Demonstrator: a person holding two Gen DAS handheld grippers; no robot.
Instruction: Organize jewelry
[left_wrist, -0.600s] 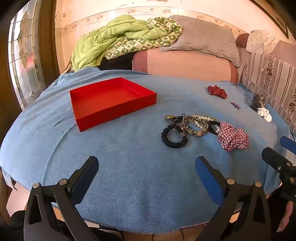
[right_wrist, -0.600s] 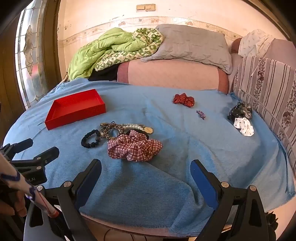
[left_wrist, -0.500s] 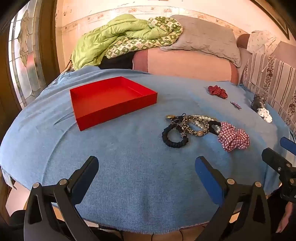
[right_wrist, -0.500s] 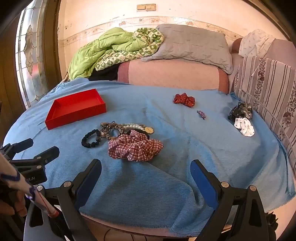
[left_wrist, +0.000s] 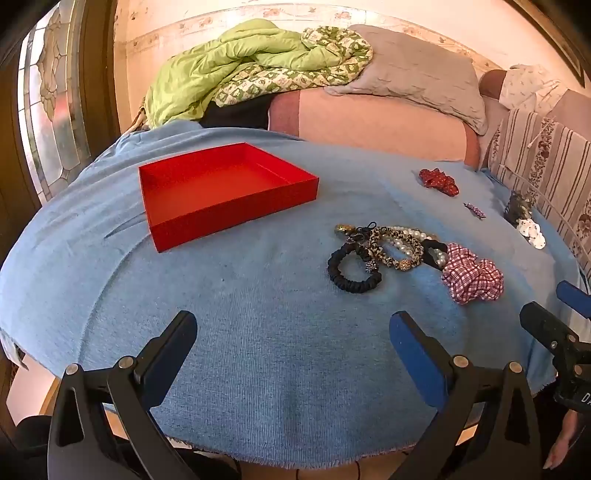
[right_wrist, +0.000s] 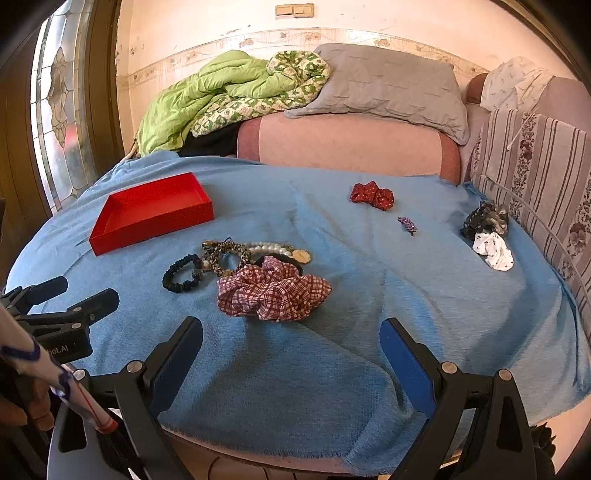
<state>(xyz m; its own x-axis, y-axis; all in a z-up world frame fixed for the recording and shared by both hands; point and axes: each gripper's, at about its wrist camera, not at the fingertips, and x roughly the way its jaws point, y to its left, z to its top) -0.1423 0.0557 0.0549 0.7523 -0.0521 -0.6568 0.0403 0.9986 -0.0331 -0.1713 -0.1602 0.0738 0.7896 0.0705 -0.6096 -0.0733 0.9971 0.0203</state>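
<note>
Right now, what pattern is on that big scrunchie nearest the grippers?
The big scrunchie is red-and-white check, clearest in the right wrist view.

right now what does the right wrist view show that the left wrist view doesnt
Only the right wrist view: the wall switch plate and a striped sleeve at lower left. Only the left wrist view: a dark picture-frame corner at top right. Both share the red tray, holding nothing, the plaid scrunchie, black hair tie, pearl strand, red bow and white scrunchie on the blue cloth.
</note>
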